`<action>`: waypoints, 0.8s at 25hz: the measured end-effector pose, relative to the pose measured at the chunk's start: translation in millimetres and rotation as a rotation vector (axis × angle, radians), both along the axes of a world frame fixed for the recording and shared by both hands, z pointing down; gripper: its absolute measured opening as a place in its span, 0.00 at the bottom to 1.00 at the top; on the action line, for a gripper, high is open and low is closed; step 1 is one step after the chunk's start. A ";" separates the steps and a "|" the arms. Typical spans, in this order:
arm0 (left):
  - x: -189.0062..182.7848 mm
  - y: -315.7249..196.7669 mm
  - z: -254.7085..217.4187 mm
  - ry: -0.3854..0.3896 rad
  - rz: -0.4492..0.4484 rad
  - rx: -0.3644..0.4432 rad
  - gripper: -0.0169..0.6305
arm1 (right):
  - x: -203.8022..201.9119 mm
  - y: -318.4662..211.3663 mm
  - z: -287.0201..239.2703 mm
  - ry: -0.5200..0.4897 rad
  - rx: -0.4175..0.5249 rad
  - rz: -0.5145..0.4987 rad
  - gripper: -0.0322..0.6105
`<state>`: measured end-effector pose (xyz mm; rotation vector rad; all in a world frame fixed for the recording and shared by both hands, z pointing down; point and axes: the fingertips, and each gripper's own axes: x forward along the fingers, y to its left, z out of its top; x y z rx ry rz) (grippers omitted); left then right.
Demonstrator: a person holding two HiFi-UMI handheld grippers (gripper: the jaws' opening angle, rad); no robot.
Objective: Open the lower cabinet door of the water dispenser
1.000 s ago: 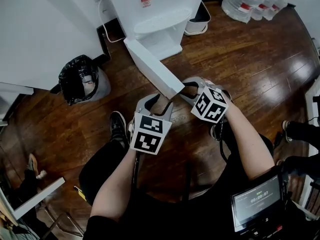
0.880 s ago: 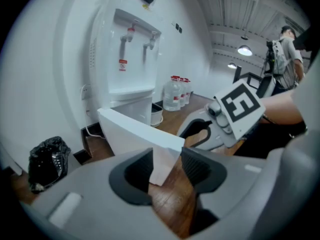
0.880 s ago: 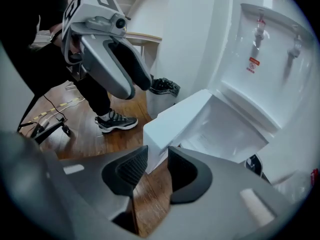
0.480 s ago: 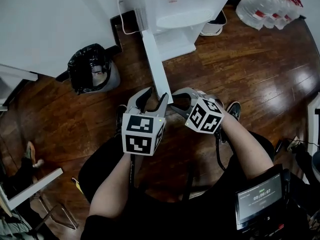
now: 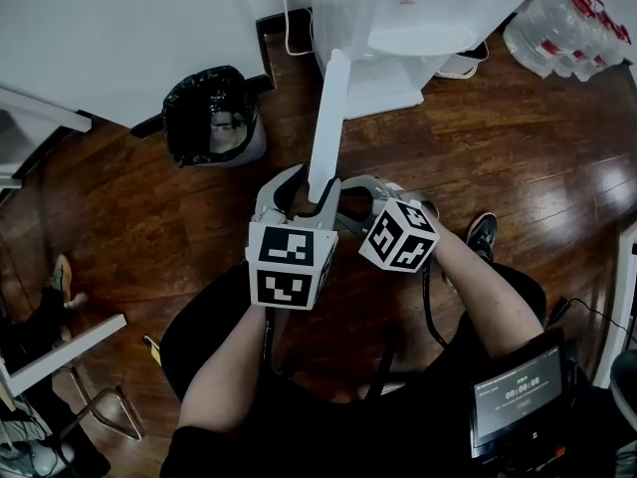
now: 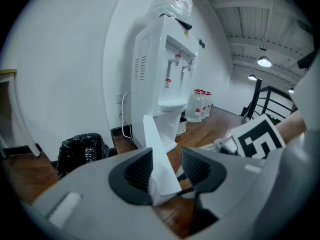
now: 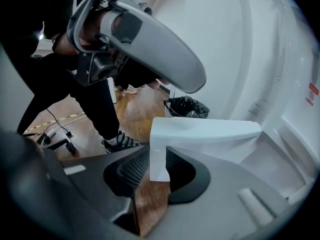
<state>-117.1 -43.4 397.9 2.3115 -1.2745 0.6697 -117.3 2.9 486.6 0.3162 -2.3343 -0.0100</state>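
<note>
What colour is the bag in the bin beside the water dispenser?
Black and glossy. The bin bag shows best in the head view.

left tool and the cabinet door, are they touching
Touching. The left gripper view shows the cabinet door standing between the jaws of the left tool, flush against one pad with no gap; floor shows between it and the other pad.

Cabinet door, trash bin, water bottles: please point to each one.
cabinet door (image 5: 328, 122), head view, middle of the panel.
trash bin (image 5: 211, 116), head view, its black bag.
water bottles (image 5: 559, 36), head view, one bottle's body.
</note>
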 end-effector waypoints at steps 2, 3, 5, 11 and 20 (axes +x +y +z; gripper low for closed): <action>-10.0 -1.4 -0.8 -0.007 -0.016 0.011 0.33 | -12.4 -3.4 -0.8 -0.017 0.003 0.032 0.21; -15.0 -2.4 -1.7 -0.009 -0.026 0.017 0.33 | -18.2 -5.2 -1.2 -0.025 0.007 0.052 0.21; -25.9 -5.3 -4.3 -0.010 -0.051 0.033 0.33 | -28.6 -8.8 -1.5 -0.041 0.018 0.087 0.21; -59.4 -12.2 -9.3 0.005 -0.142 0.053 0.33 | -49.6 -18.6 -2.3 -0.068 0.041 0.129 0.20; -78.2 -11.5 -4.2 -0.006 -0.155 0.050 0.33 | -70.1 -30.4 -2.5 -0.081 0.063 0.138 0.18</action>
